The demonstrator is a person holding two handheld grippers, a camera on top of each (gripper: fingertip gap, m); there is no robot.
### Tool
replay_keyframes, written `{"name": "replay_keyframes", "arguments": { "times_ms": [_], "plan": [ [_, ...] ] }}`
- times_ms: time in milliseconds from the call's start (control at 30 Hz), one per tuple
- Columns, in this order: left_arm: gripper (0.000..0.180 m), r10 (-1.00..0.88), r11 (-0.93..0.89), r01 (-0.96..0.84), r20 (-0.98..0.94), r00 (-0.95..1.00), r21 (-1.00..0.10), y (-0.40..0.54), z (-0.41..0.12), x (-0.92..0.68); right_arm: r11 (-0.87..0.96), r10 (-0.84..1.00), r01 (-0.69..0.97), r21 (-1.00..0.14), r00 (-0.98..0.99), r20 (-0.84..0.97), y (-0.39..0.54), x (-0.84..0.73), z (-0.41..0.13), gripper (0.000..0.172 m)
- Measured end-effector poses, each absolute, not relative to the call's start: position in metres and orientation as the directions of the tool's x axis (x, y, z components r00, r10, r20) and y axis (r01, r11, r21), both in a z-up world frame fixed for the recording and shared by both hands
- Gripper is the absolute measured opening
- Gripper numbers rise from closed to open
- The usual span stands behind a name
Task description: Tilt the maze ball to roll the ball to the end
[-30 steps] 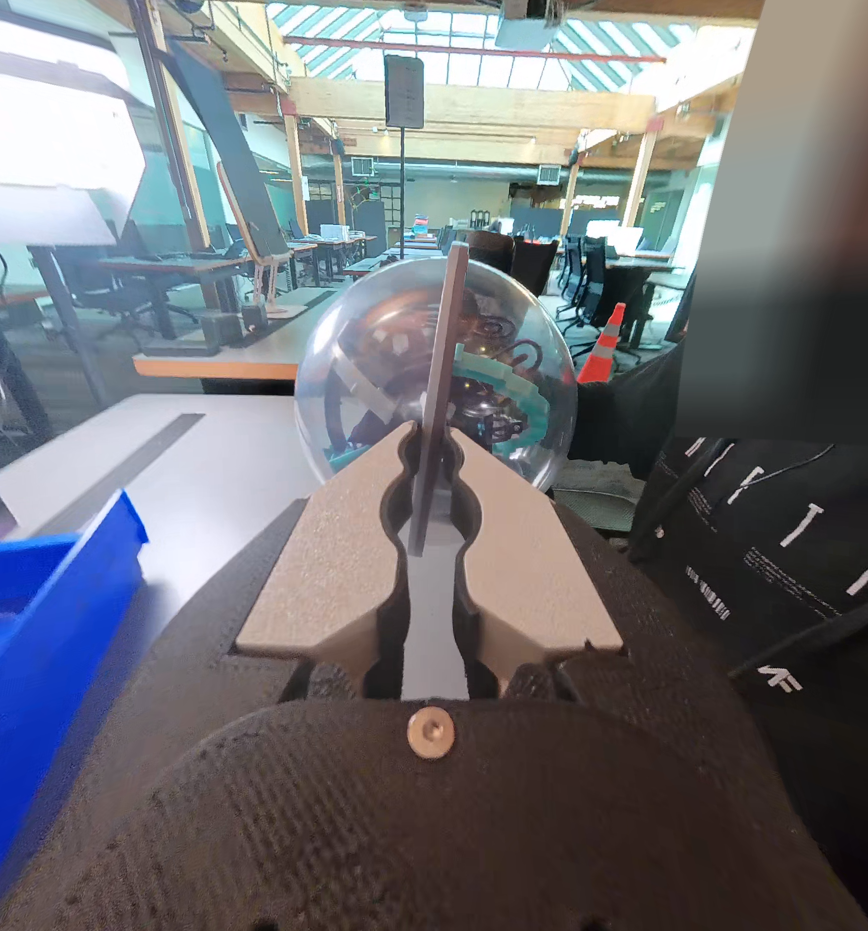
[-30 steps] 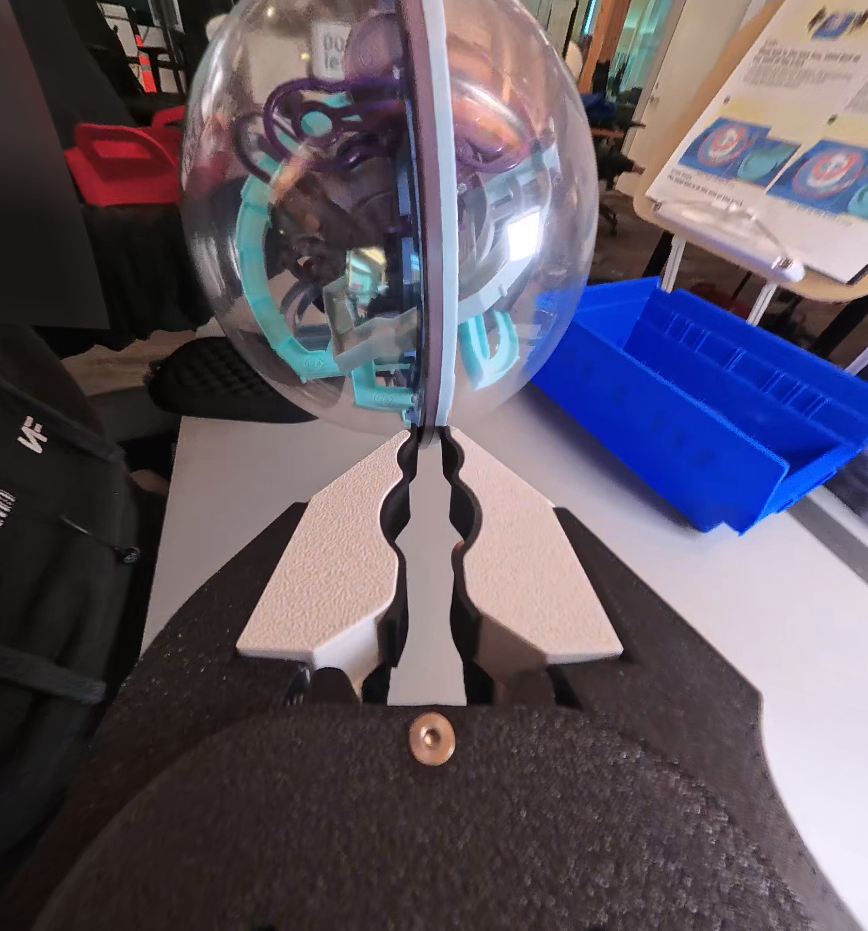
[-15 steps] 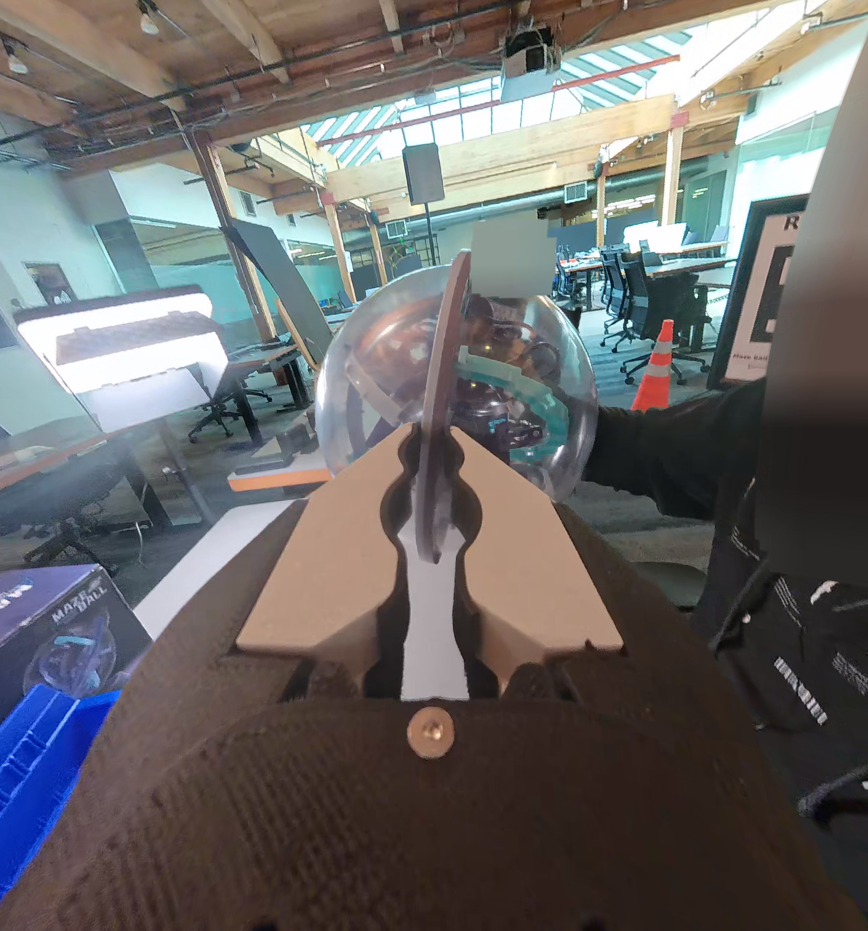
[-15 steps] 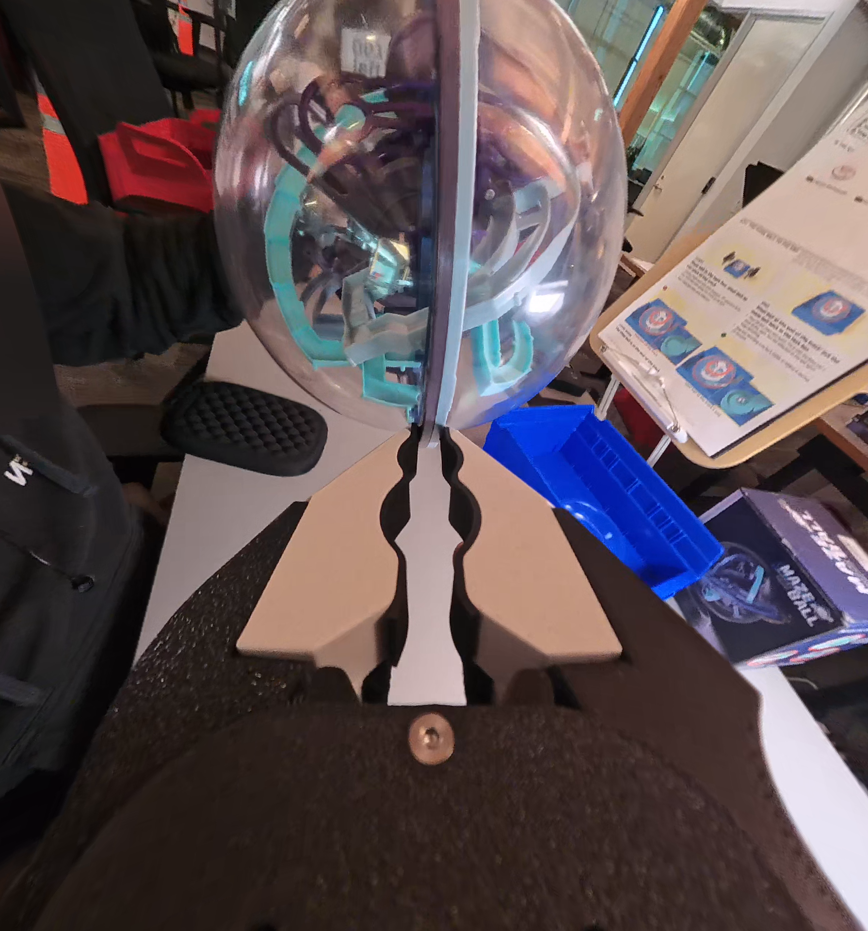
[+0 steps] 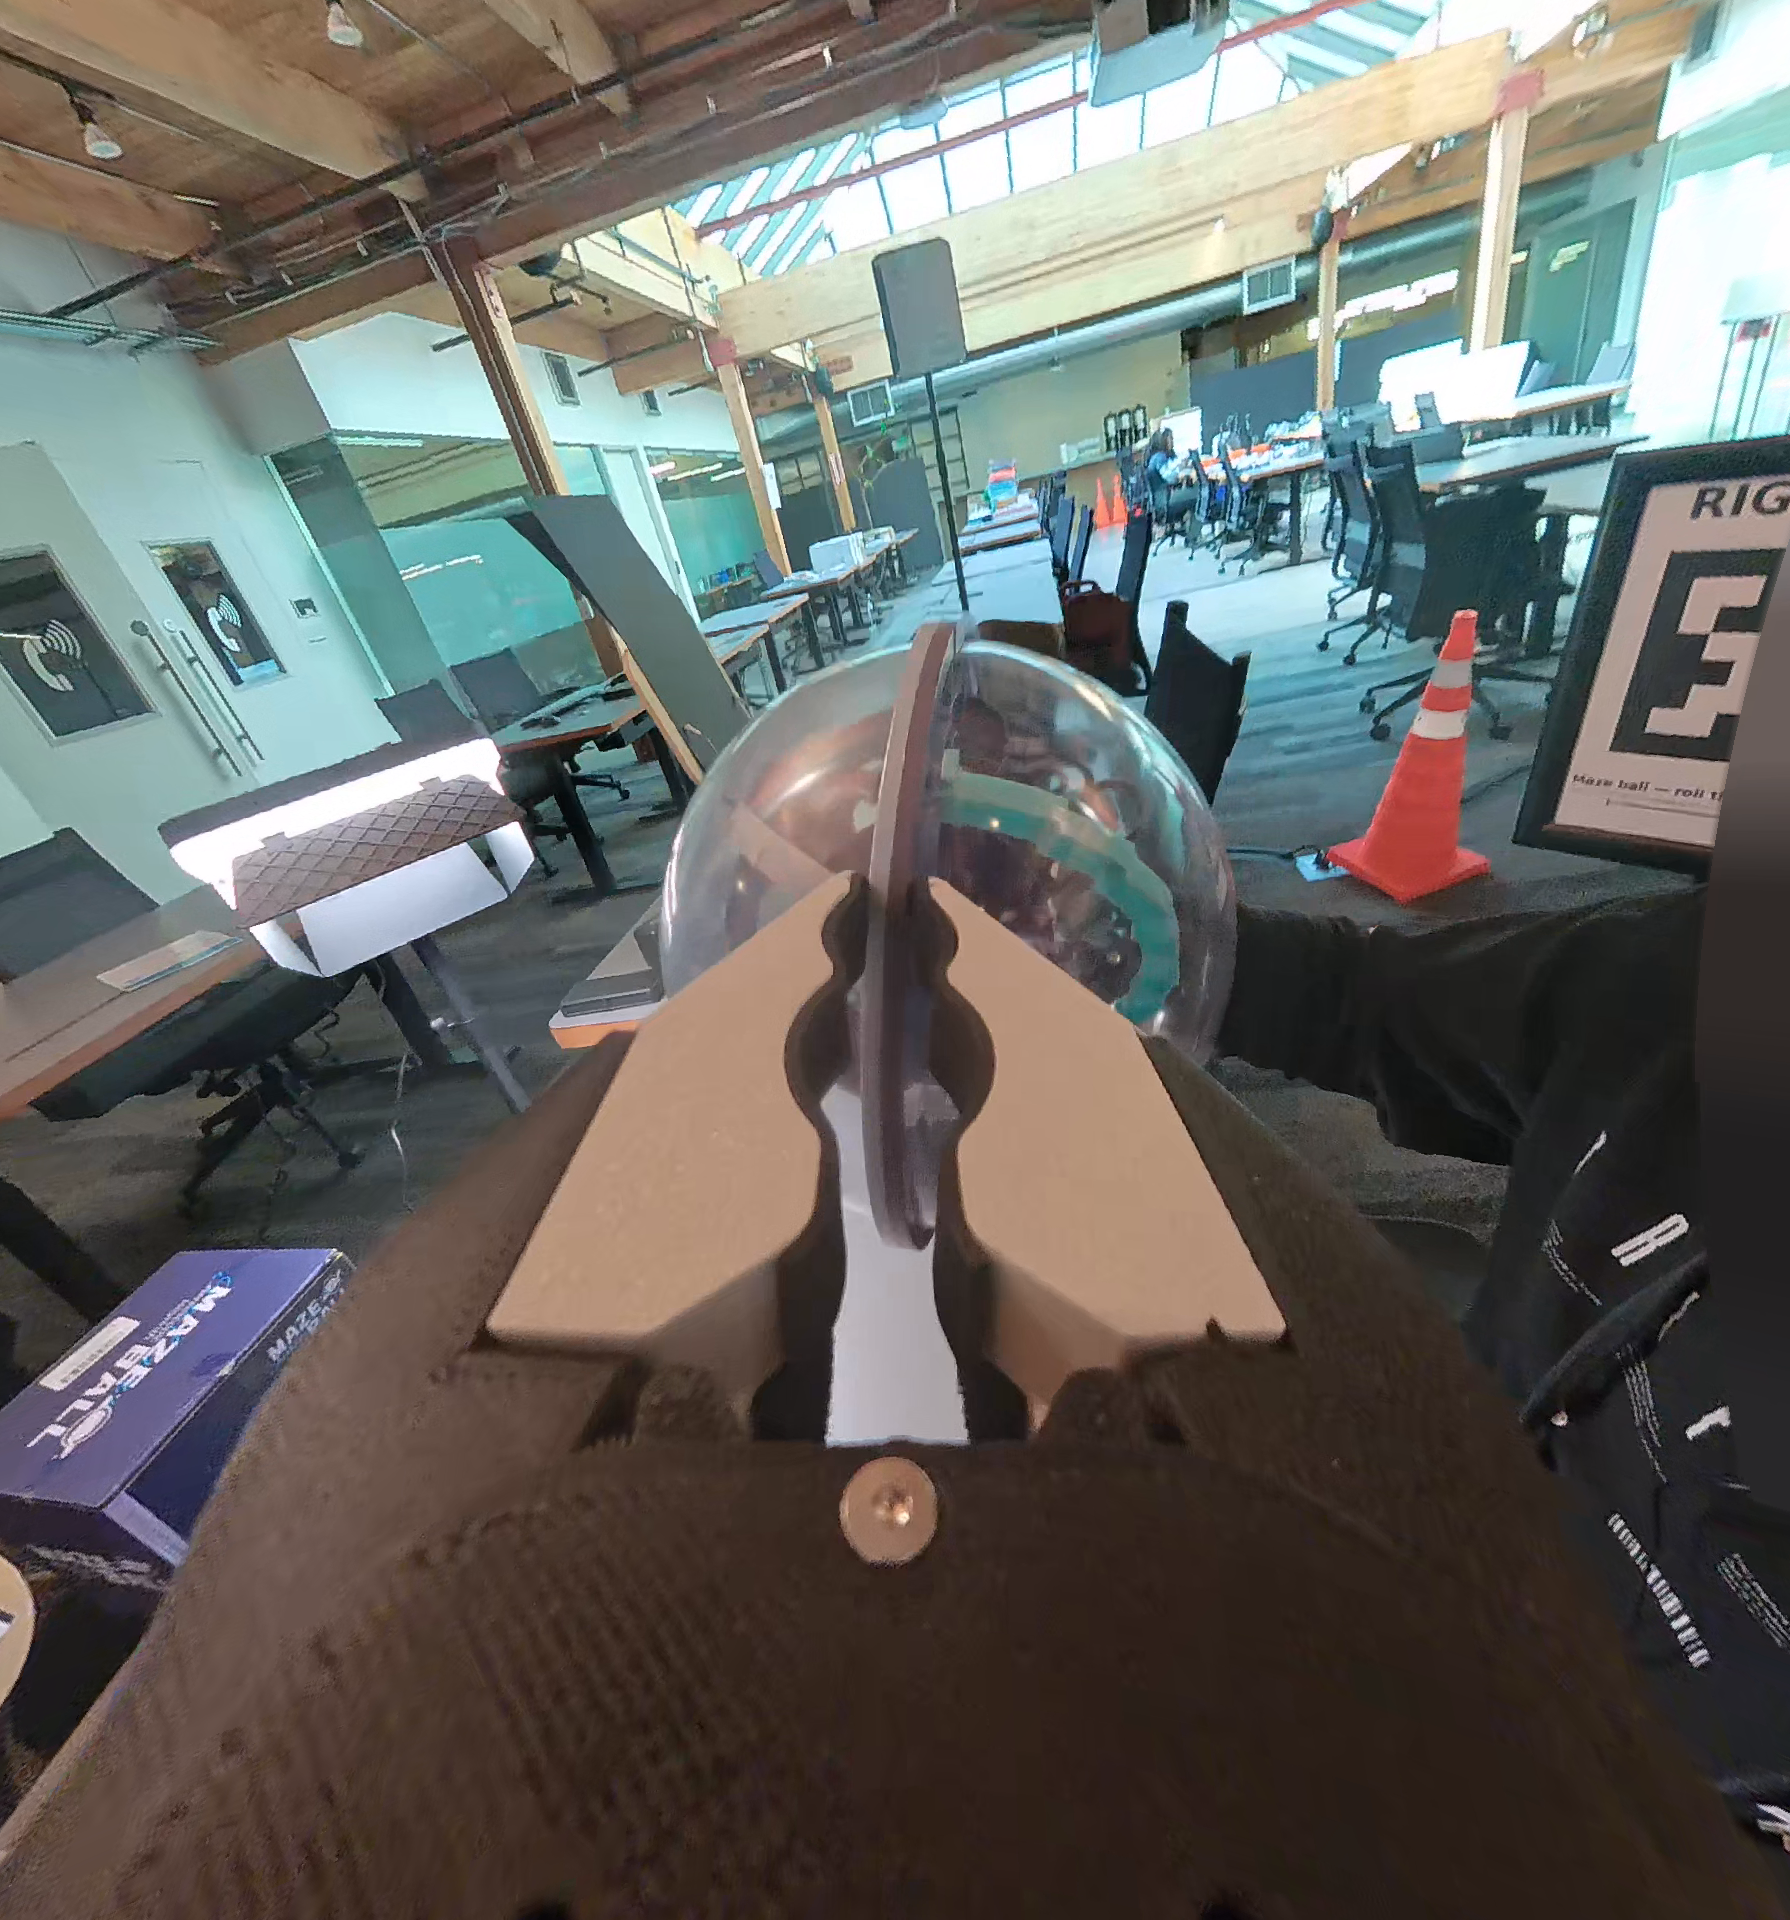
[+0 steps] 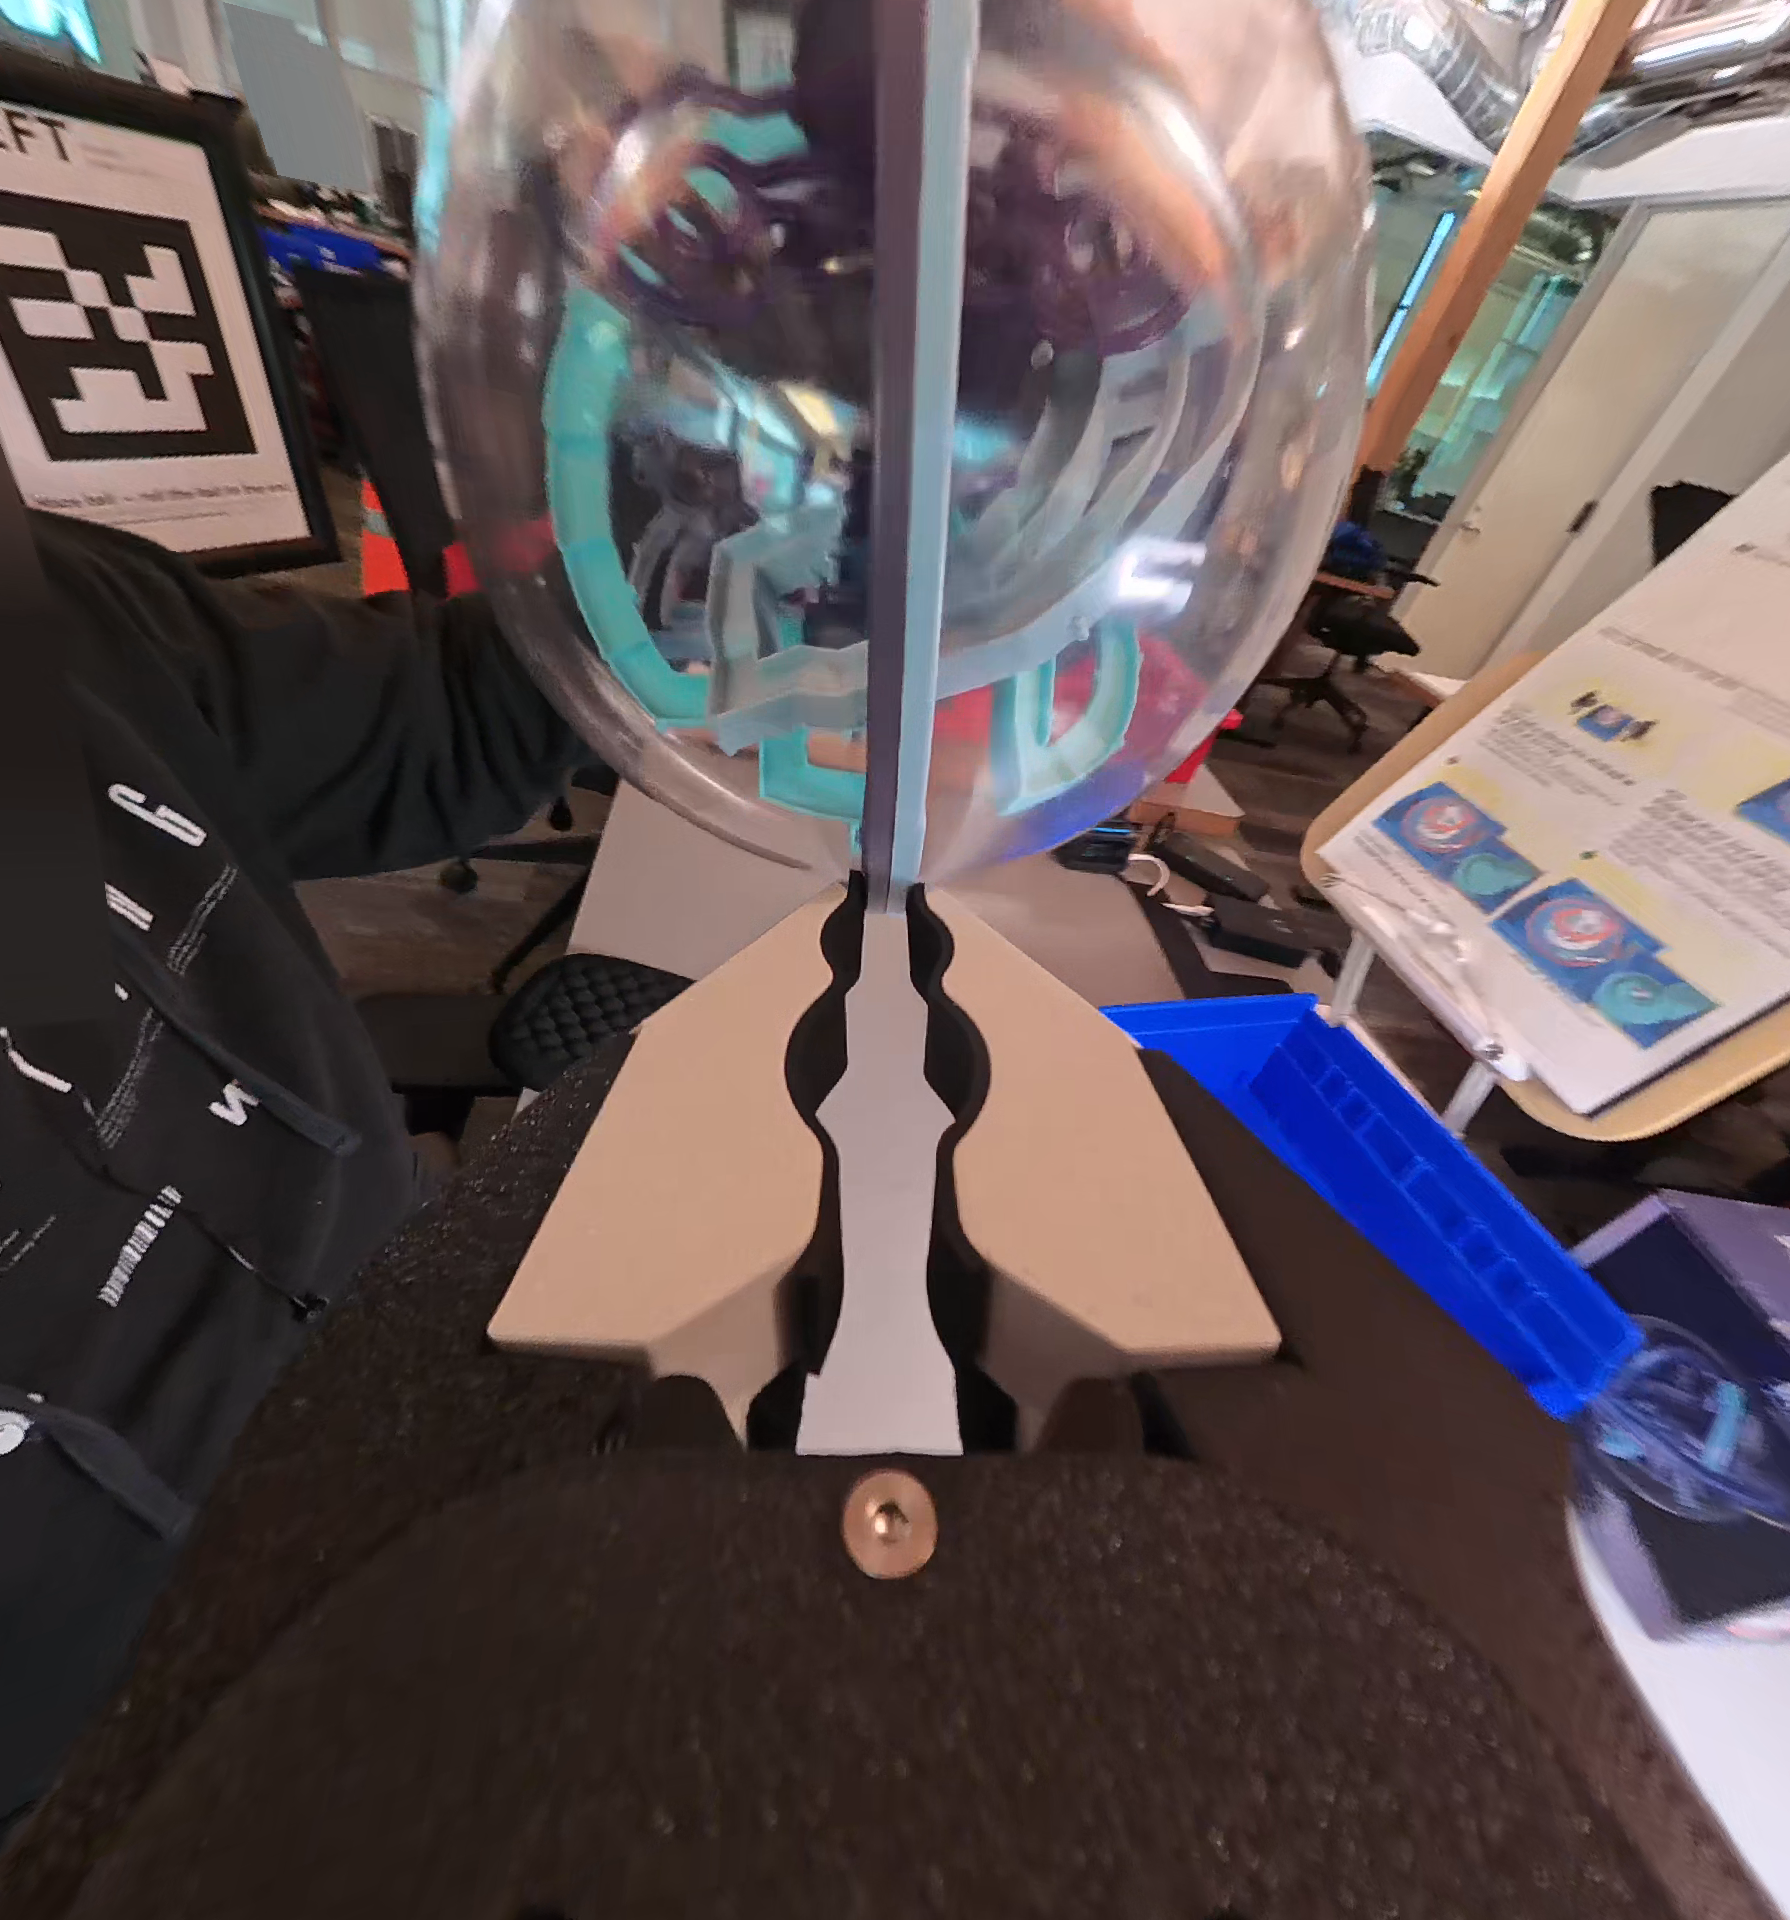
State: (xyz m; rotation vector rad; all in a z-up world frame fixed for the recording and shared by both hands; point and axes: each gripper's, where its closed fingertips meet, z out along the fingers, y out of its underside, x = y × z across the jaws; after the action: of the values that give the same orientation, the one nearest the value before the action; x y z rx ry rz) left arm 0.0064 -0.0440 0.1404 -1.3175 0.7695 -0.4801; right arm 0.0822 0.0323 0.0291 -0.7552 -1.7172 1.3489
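Mid-tilt, by the look of it: maze ball [image 5: 948, 862] held aloft between two tools, each pinching the flat rim band that rings the clear sphere. Left gripper [image 5: 893, 904] clamped on the band, which runs deep between its fingers [image 5: 725, 1122] and leans slightly off upright. Right gripper [image 6: 886, 899] nipping the same band only at the very tips, sphere [image 6: 891, 416] rising straight ahead and filling the upper view.

Best handled slowly: small, matched rolls of both wrists about one shared axis, so neither tool twists the band against the other. Worth keeping the right-hand pinch square, since a shallow tip hold looks the likelier to slip if the sphere swings. Judged sensible to pause after each tilt and let the small ball settle in the teal and purple track before the next. Small ball itself not made out through glare and blur, so progress along the maze cannot be told.

Below and to the right of the right tool: a pale table [image 6: 1701, 1766], a blue bin [image 6: 1390, 1132], a dark box [image 6: 1764, 1423], a slanted instruction sheet [image 6: 1639, 862]. Left of both tools, dark printed clothing [image 6: 122, 1039]. Ahead of the left tool: an open office with desks, chairs, timber beams, skylights, an orange cone [image 5: 1421, 790], a framed marker sign [image 5: 1701, 665]; down to its left, another view of that box [image 5: 132, 1392]
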Motion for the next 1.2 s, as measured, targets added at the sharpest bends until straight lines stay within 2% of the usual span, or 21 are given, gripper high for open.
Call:
{"name": "replay_keyframes", "arguments": {
  "times_ms": [267, 467, 700, 900, 1033, 1200],
  "plan": [
    [0.006, -0.717, 0.237, -0.167, -0.289, 0.634, -0.957, -0.054, 0.149, 0.034, 0.254, 0.811, -0.084, -0.963, -0.524, 0.260, 0.027, 0.076, 0.020, 0.005],
    [0.006, -0.719, 0.232, -0.170, -0.287, 0.633, -0.958, -0.045, 0.149, 0.040, 0.288, 0.794, -0.071, -0.955, -0.541, 0.279, 0.026, 0.072, 0.009, 0.005],
    [0.006, -0.724, 0.017, -0.029, -0.032, 0.689, -0.999, -0.007, 0.105, 0.002, 0.205, 0.814, 0.053, -0.977, -0.564, 0.141, 0.030, 0.070, -0.033, 0.005],
    [0.006, -0.693, -0.111, 0.033, 0.101, 0.714, -0.993, 0.022, 0.075, -0.013, 0.042, 0.770, 0.098, -0.994, -0.637, -0.030, 0.024, 0.065, -0.064, 0.005],
    [0.006, -0.673, -0.202, 0.053, 0.178, 0.718, -0.978, 0.038, 0.055, -0.018, -0.099, 0.702, 0.100, -0.990, -0.698, -0.141, 0.017, 0.066, -0.080, 0.005],
    [0.006, -0.624, -0.363, 0.161, 0.368, 0.689, -0.918, 0.056, 0.007, -0.034, -0.238, 0.603, 0.158, -0.958, -0.749, -0.273, 0.003, 0.072, -0.102, 0.005]
  ]
}}
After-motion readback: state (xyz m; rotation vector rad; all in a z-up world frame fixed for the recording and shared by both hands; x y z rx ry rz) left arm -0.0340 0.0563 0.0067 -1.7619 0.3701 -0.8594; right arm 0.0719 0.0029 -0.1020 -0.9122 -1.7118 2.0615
